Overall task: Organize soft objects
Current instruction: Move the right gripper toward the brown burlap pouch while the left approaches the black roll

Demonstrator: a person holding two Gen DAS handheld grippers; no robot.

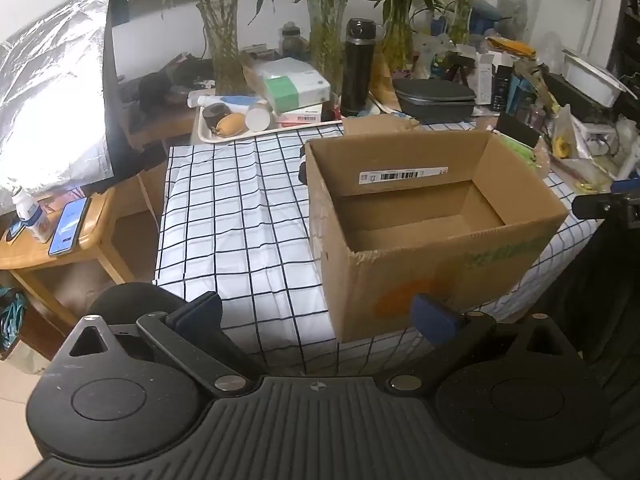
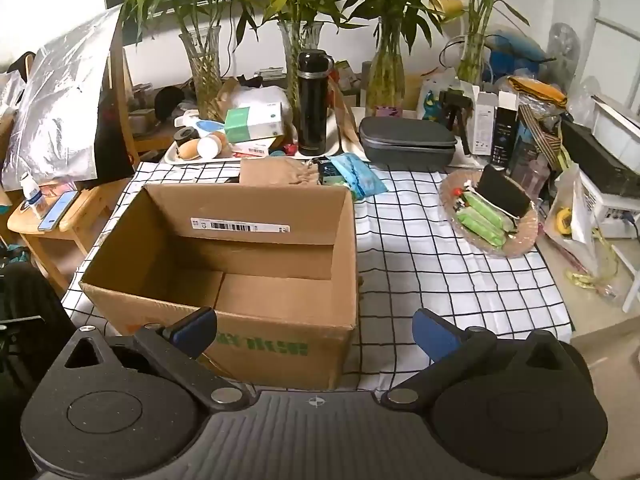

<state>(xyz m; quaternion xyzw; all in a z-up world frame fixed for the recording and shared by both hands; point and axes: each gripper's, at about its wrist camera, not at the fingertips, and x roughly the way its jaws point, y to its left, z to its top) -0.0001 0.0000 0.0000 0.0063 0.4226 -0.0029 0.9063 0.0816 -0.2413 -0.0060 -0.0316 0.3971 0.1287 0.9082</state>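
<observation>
1. Open cardboard box (image 2: 224, 264): its interior is seen bare and can be entered from above; its upright walls block passage from the sides.
2. Checked cloth (image 1: 240, 220) left of the box: an unoccupied strip is left free.
3. Cloth (image 2: 420, 280) between the box and the shallow basket (image 2: 524, 236): a clear lane is offered.
4. Far edge: passage is barred by a black flask (image 2: 312, 108), a grey case (image 2: 406, 142), a tray (image 2: 176, 158) and glass vases (image 2: 206, 76).
5. Blue pouch (image 2: 358, 174): placed just behind the box's far right corner.
</observation>
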